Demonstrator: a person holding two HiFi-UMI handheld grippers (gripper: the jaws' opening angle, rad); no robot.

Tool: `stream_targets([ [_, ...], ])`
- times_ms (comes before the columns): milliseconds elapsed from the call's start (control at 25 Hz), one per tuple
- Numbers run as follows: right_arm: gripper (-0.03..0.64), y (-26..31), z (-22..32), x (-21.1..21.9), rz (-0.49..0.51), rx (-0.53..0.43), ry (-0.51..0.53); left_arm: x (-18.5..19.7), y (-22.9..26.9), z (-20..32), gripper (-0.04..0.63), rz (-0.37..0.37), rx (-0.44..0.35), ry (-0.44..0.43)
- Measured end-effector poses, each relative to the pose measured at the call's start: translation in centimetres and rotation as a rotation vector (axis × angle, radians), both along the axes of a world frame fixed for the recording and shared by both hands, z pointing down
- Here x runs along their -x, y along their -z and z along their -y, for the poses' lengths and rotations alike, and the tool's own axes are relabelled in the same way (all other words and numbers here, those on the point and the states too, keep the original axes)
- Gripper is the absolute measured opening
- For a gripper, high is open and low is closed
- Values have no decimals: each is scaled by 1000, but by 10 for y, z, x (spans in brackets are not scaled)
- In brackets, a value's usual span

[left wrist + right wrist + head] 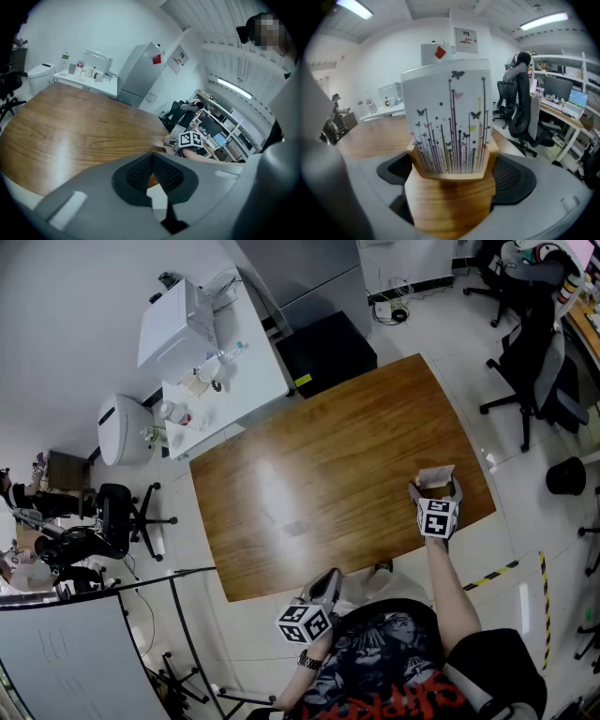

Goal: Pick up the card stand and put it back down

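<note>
The card stand (434, 477) is a small wooden block holding an upright white card printed with stems and butterflies (449, 126). It stands near the right front corner of the brown wooden table (328, 465). My right gripper (434, 487) reaches over the table edge, and its two pads lie against the block's left and right sides with no gap showing (450, 176). I cannot tell whether the block still rests on the wood. My left gripper (326, 582) hangs just off the table's front edge, shut and holding nothing (152, 161).
A white side table (220, 371) with bottles, cups and a white machine stands beyond the far left corner, with a black box (323, 352) beside it. Office chairs (534, 371) and a black bin (565, 476) stand at the right. Another chair (117, 512) stands at the left.
</note>
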State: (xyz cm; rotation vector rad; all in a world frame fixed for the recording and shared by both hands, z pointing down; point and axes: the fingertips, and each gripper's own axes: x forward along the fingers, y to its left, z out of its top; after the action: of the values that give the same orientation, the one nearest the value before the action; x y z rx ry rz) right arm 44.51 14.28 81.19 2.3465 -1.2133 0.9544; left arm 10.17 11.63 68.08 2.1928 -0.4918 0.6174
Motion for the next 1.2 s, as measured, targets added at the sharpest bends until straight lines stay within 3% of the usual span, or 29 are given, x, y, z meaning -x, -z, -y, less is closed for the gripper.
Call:
stream_targets([
  [280, 518, 95, -15, 73, -42, -130, 103, 5, 24, 43, -6, -21, -82, 30],
  [520, 518, 173, 14, 116, -46, -239, 203, 29, 64, 75, -6, -38, -189, 45],
  [800, 520, 245, 53, 153, -52, -337, 205, 64, 111, 108, -6, -58, -355, 17],
  [1040, 520, 279, 60, 173, -67, -404, 202, 87, 121, 114, -6, -136, -334, 51],
  [1200, 520, 294, 56, 180, -88, -399, 213, 96, 107, 112, -6, -95, -318, 47],
])
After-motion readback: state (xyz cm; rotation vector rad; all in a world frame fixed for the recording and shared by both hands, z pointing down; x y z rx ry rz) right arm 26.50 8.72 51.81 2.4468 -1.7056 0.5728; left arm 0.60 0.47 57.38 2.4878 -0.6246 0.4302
